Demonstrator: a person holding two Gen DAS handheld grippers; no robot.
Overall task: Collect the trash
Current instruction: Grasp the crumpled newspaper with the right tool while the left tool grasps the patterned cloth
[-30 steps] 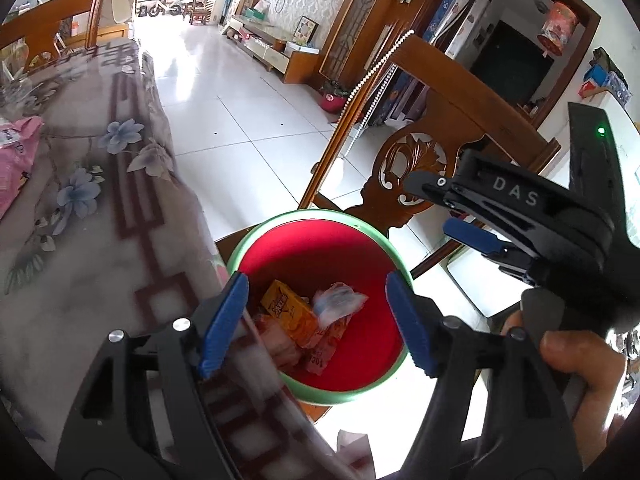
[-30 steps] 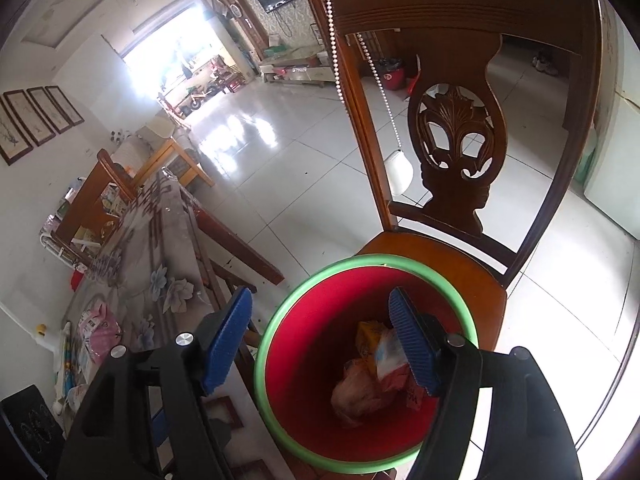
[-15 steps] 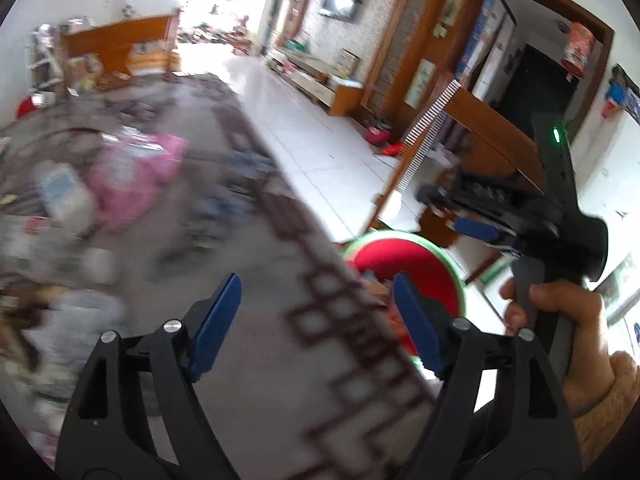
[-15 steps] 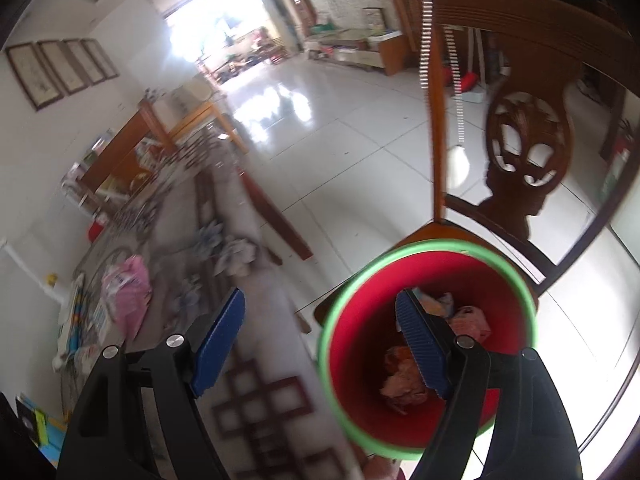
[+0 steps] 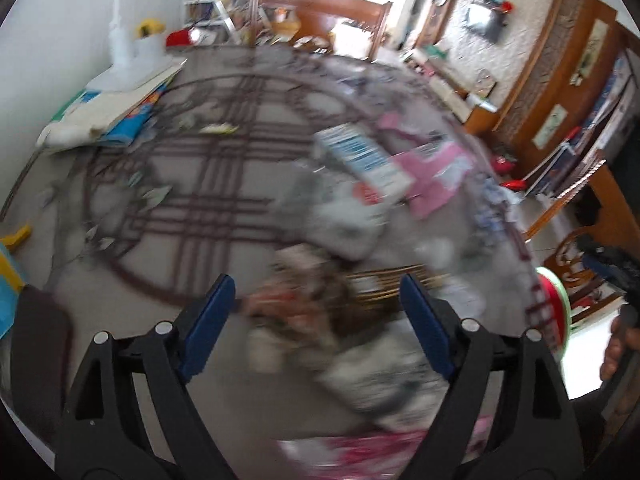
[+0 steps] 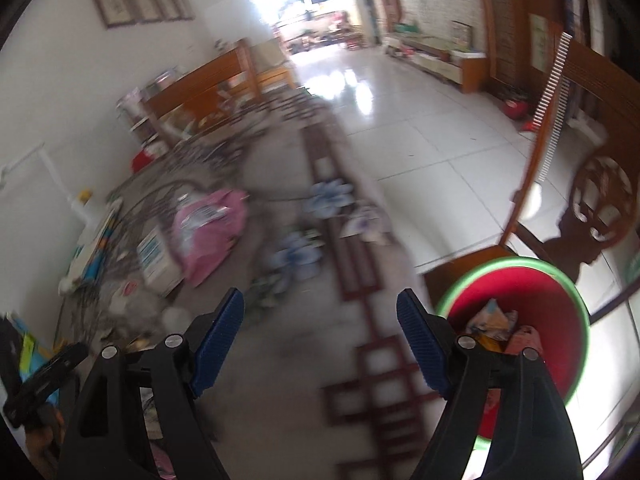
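Left wrist view: patterned table [image 5: 192, 184] fills the frame, litter heaped lower centre [image 5: 320, 304], red bin [image 6: 532, 320] on a chair at lower right. I'm between pickups; next comes choosing a wrapper. My left gripper [image 5: 316, 312] and right gripper [image 6: 320, 328] angle down, jaws just widened, nothing between them.

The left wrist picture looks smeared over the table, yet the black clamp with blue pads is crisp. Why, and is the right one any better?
Left wrist view: motion blur smears the litter on the patterned tablecloth, while the camera-mounted left gripper stays sharp. Right wrist view: milder blur, bright glare from the doorway on the white floor tiles, fisheye bending at the edges; the red bin with green rim reads clearly.
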